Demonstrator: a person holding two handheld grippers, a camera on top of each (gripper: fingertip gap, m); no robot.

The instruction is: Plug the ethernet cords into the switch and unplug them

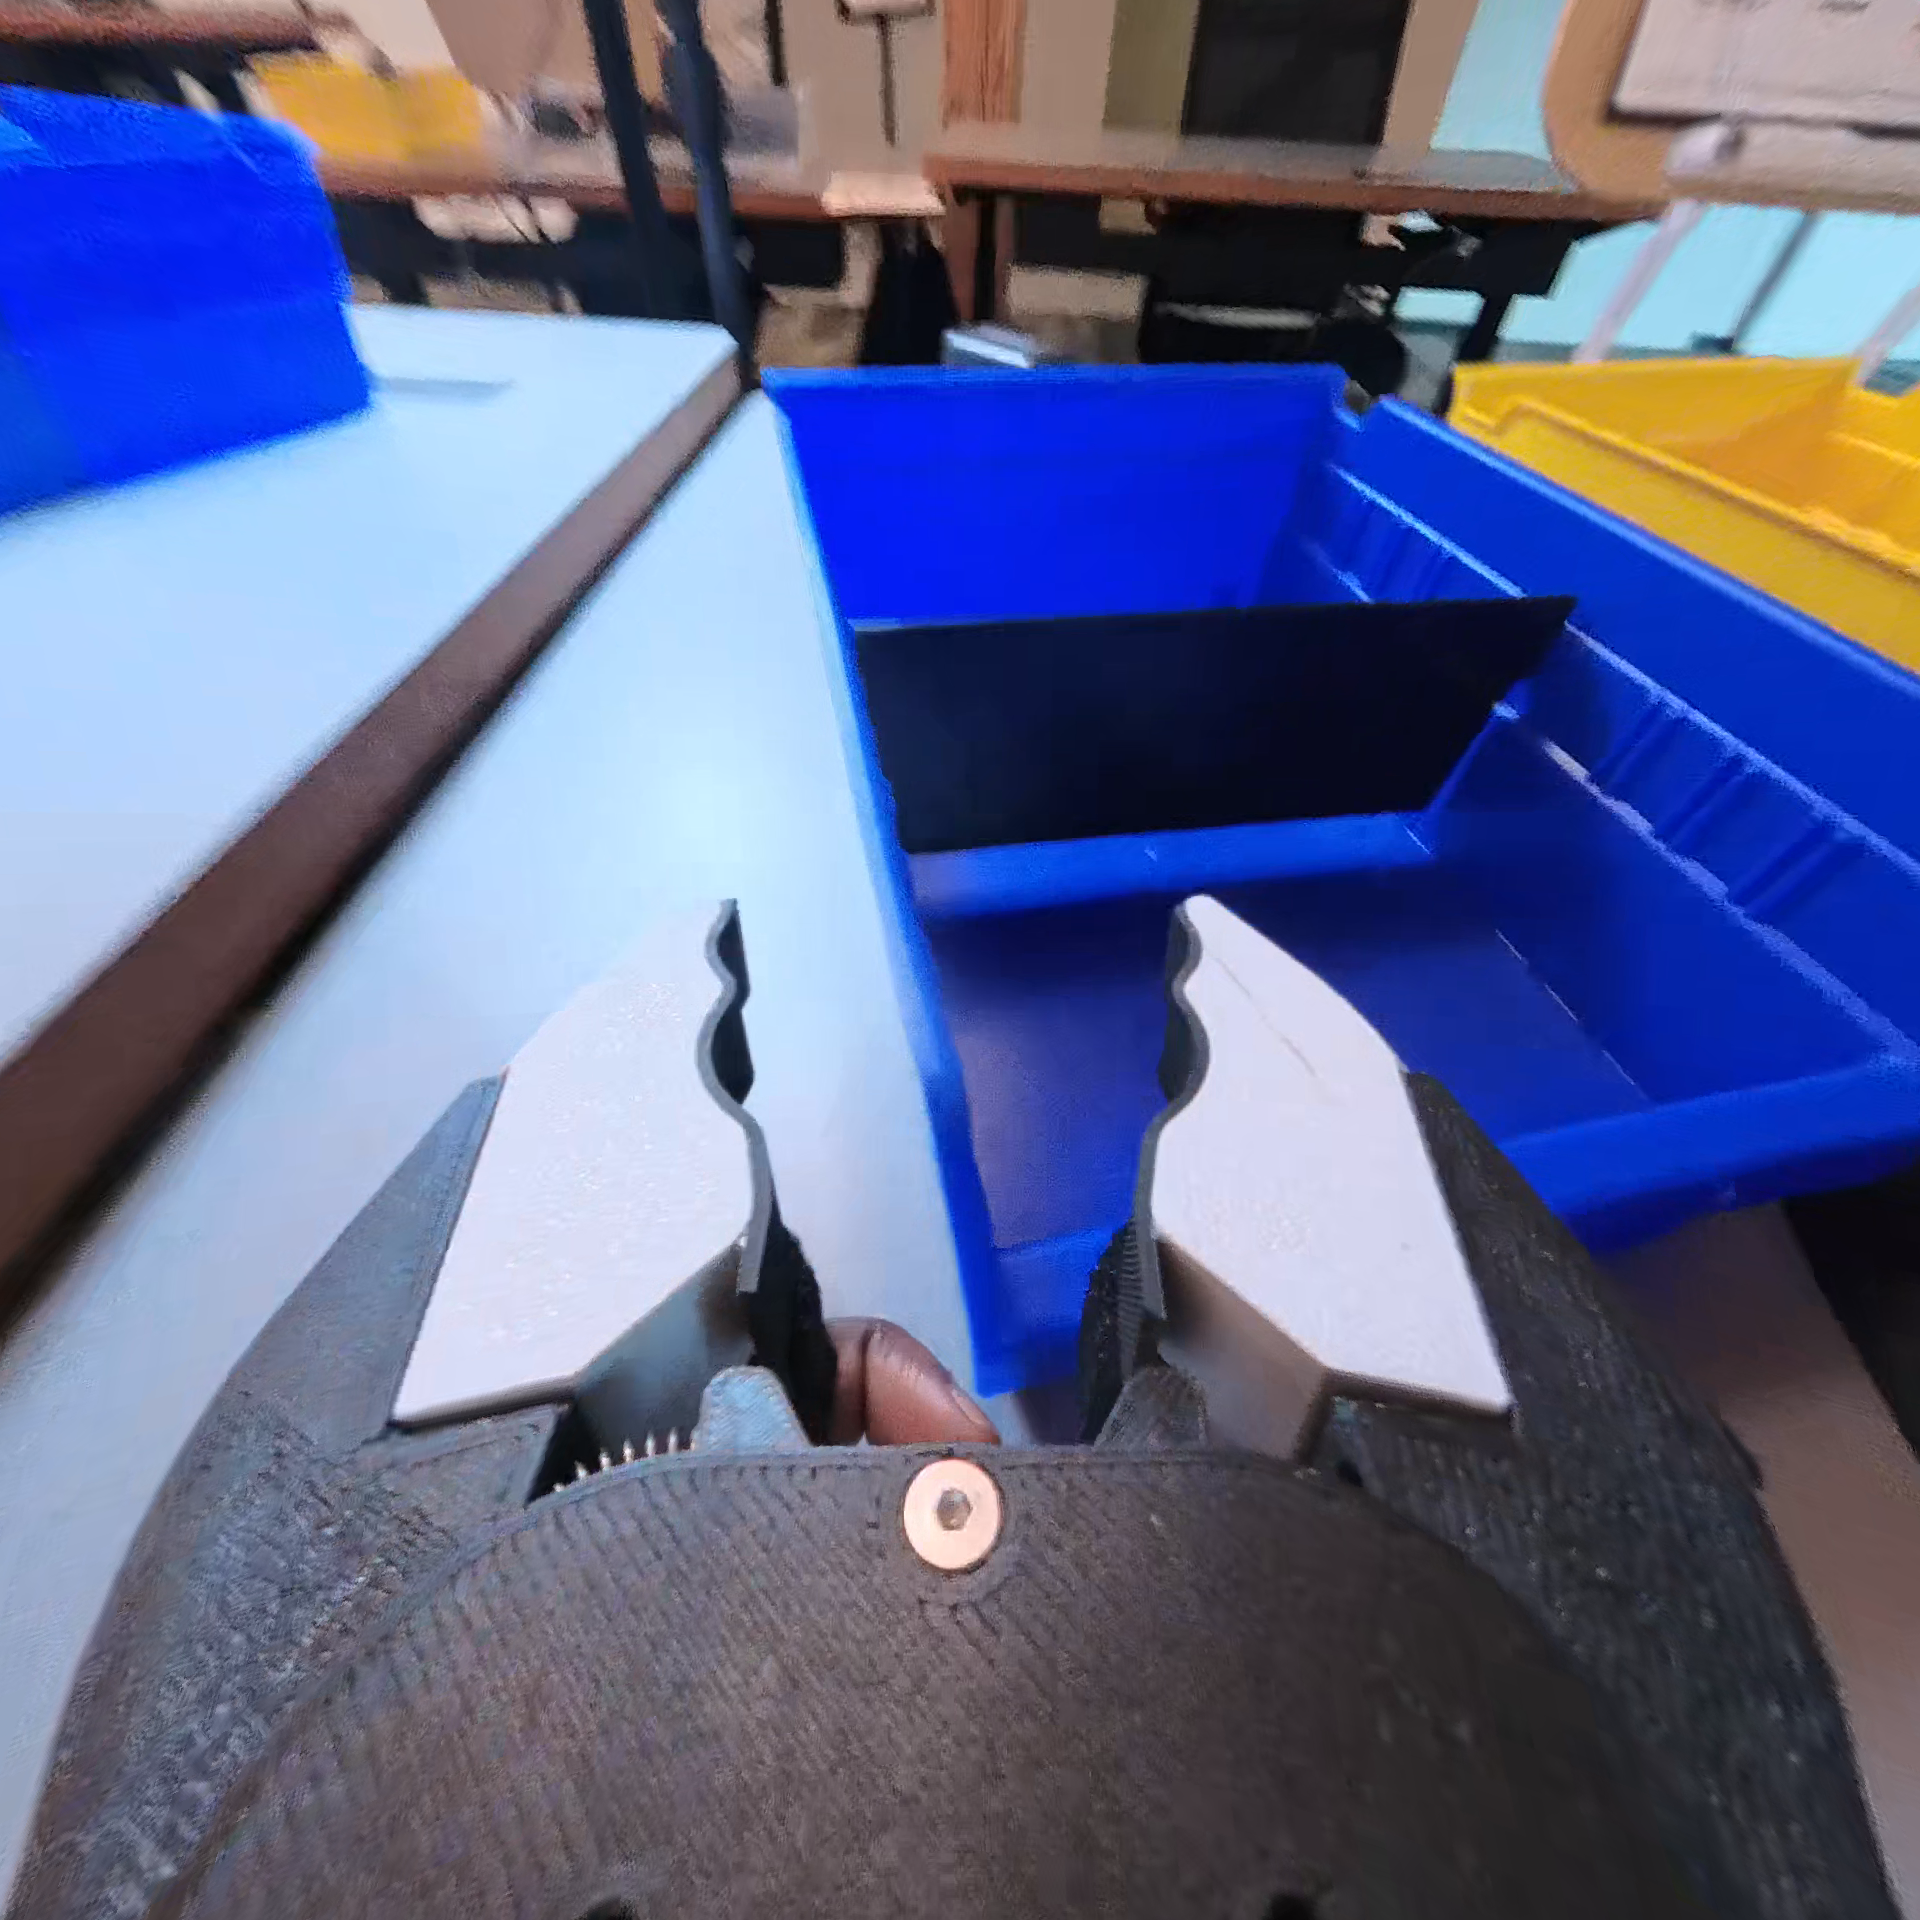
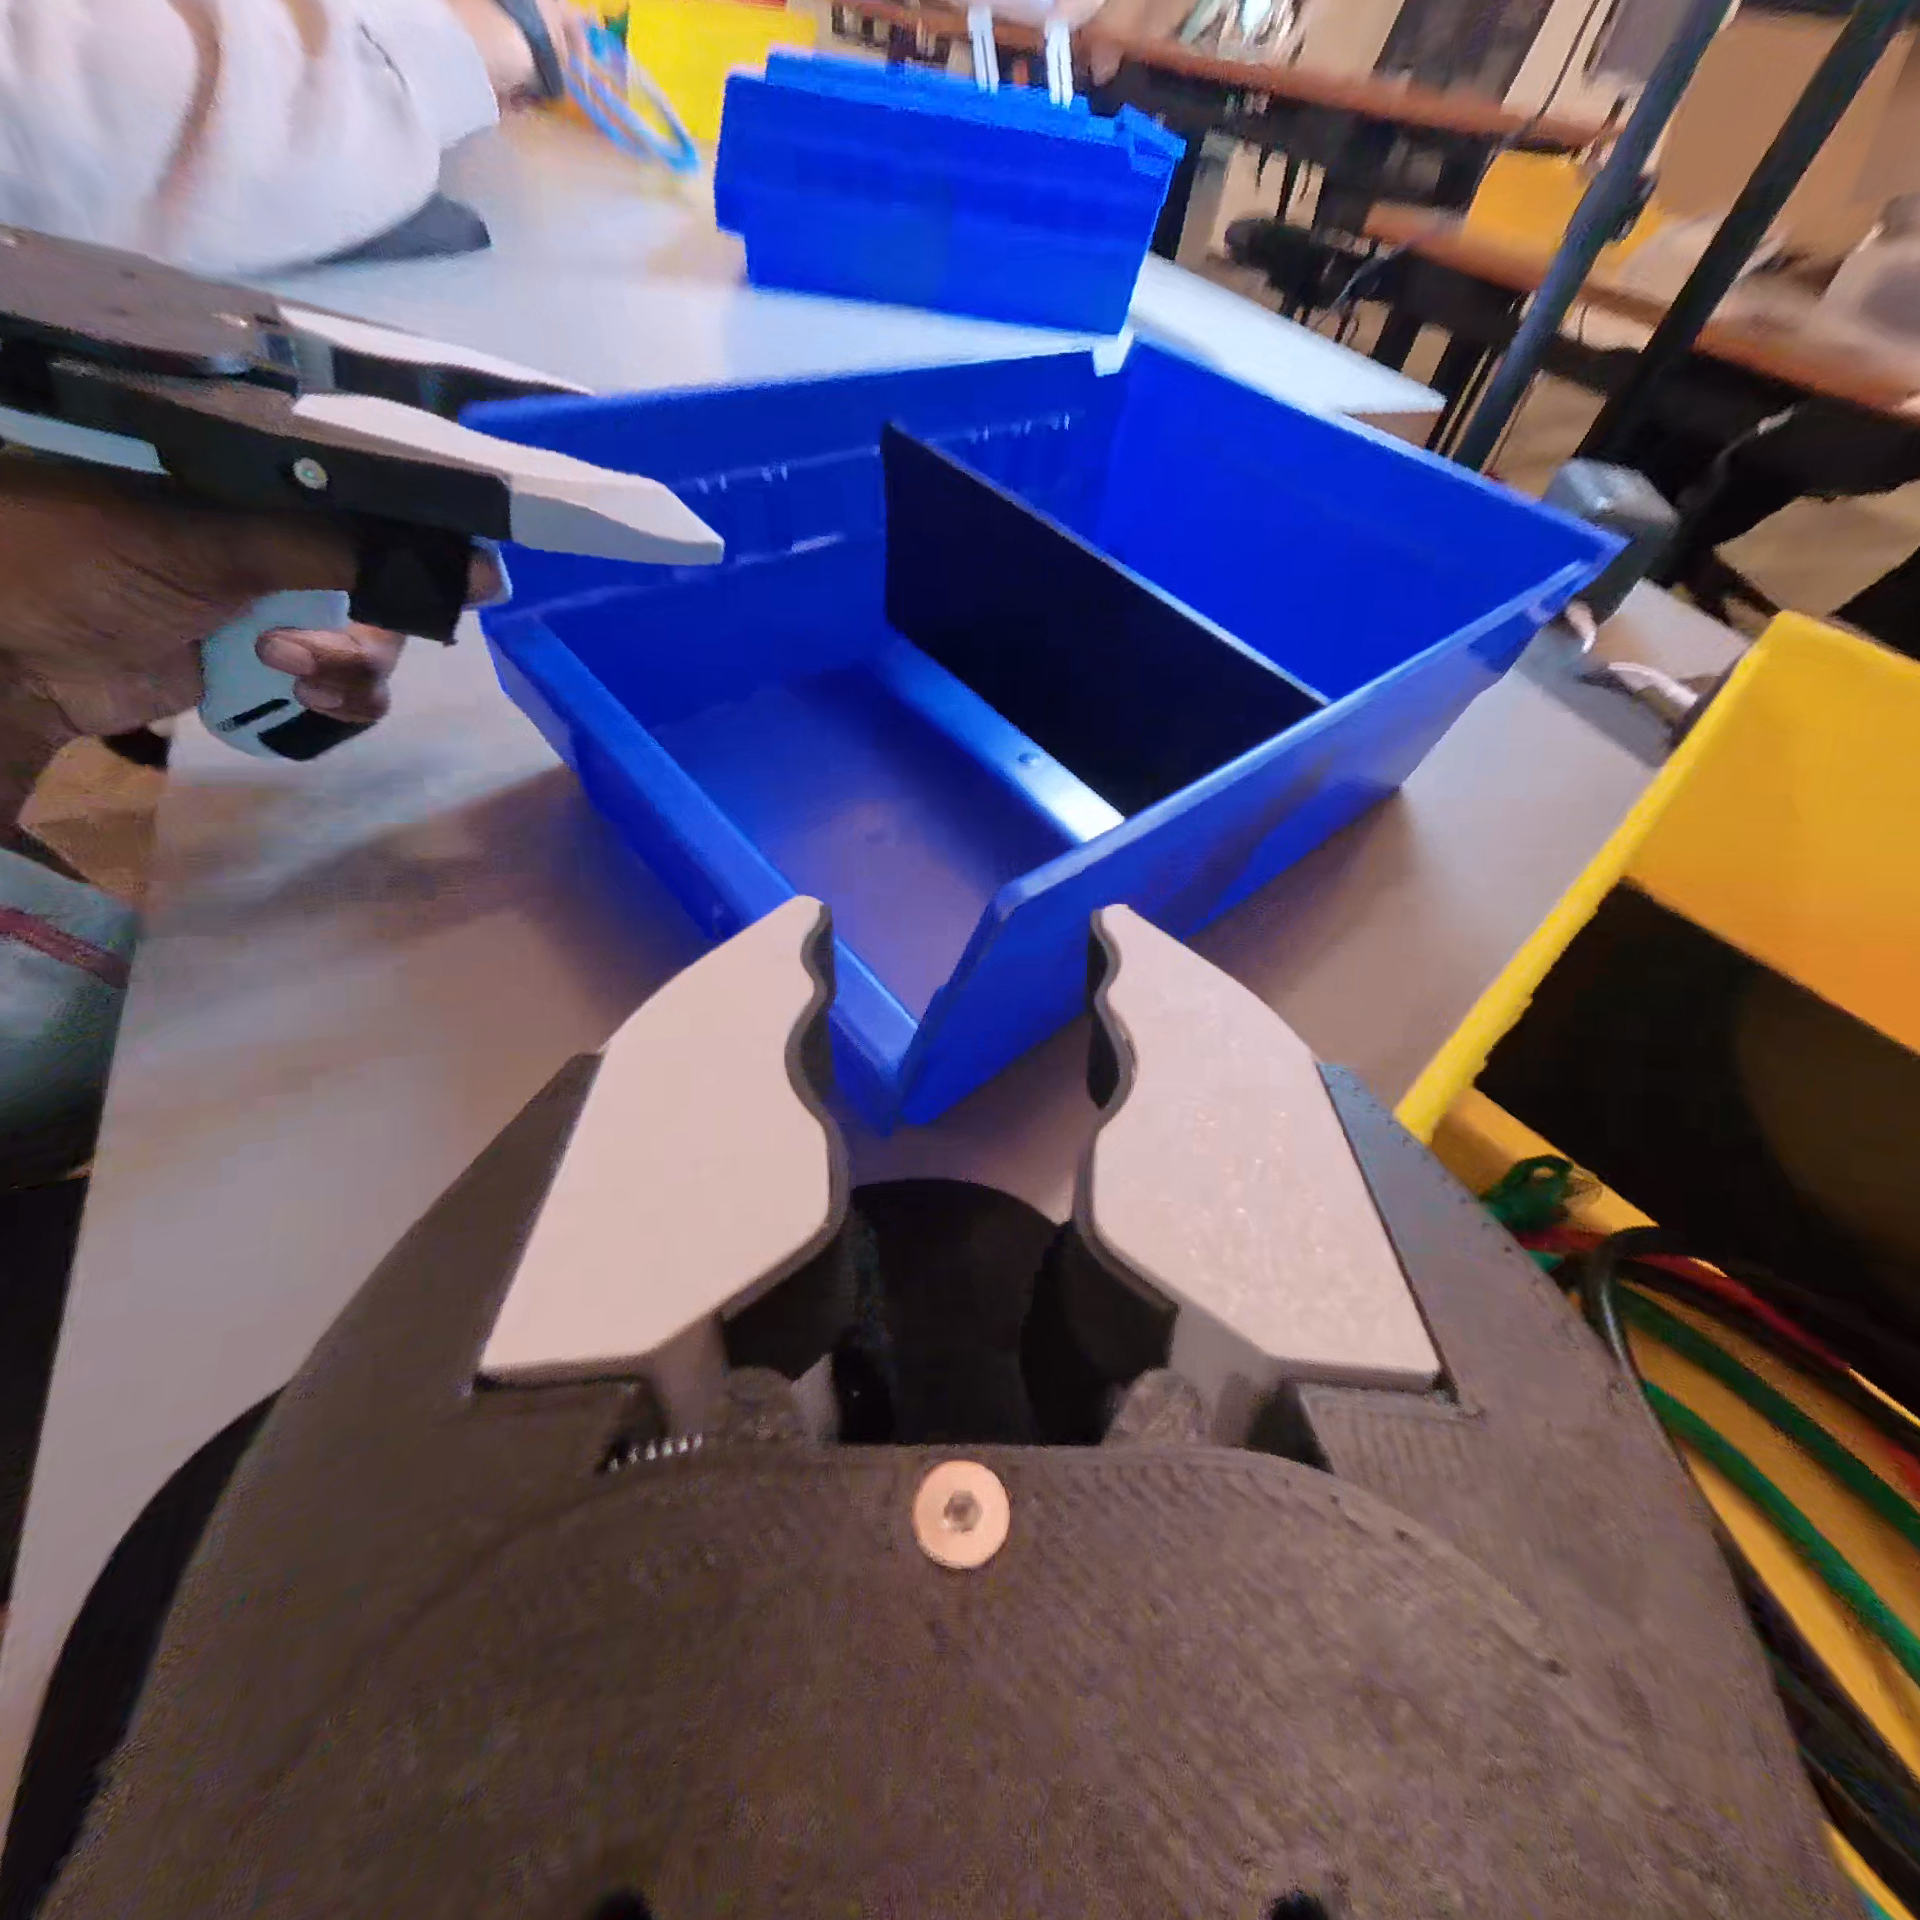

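No switch shows in either view. Green, red and black cords [image 2: 1766, 1403] lie in a yellow bin [image 2: 1787, 790] at the right of the right wrist view. My left gripper [image 1: 956, 914] is open and empty, over the near left wall of a blue bin [image 1: 1039, 520] with a black divider [image 1: 1174, 717]. It also shows in the right wrist view [image 2: 665, 520], at the bin's left rim. My right gripper [image 2: 961, 920] is open and empty, just above the near corner of the same blue bin [image 2: 1299, 540], whose near compartment holds nothing.
A second blue bin [image 2: 935, 208] stands on the grey table [image 2: 343, 935] behind the first; it shows at far left in the left wrist view [image 1: 156, 281]. A yellow bin [image 1: 1714, 457] sits right of the blue one. A person in white [image 2: 208, 114] is at the far left.
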